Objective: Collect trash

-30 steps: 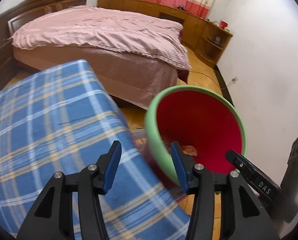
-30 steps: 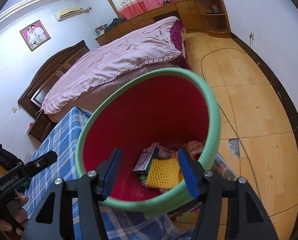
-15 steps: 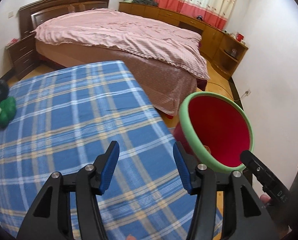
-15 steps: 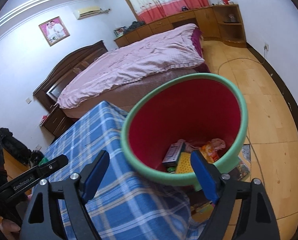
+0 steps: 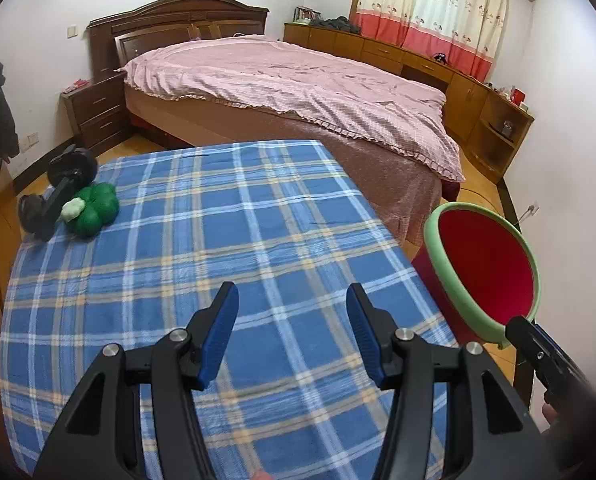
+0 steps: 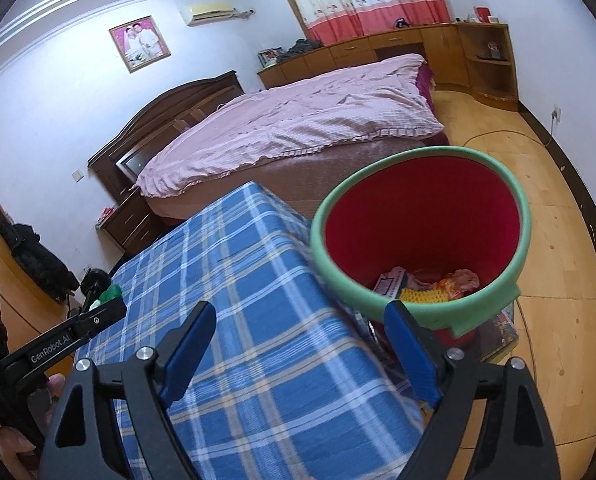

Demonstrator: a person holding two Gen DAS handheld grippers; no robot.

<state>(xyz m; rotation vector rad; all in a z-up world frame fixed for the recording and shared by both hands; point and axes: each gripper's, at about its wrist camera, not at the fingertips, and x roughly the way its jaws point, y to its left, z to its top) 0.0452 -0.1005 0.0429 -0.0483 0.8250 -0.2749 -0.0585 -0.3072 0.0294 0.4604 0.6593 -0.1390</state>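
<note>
Now, from the left wrist view, the left gripper [image 5: 292, 330] hovers over the blue plaid desk [image 5: 202, 248], jaws spread with nothing between them; the red bin with a green rim [image 5: 486, 272] stands on the floor past the desk's right edge, and a green plush toy [image 5: 94, 210] lies at the far left corner. From the right wrist view, the right gripper [image 6: 302, 350] has just been opening, jaws wide and empty, and trash [image 6: 430, 284] lies at the bottom of the bin [image 6: 422, 248]

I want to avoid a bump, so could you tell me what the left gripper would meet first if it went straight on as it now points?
Most likely the blue plaid tablecloth: the left gripper tilts down over it, empty.
</note>
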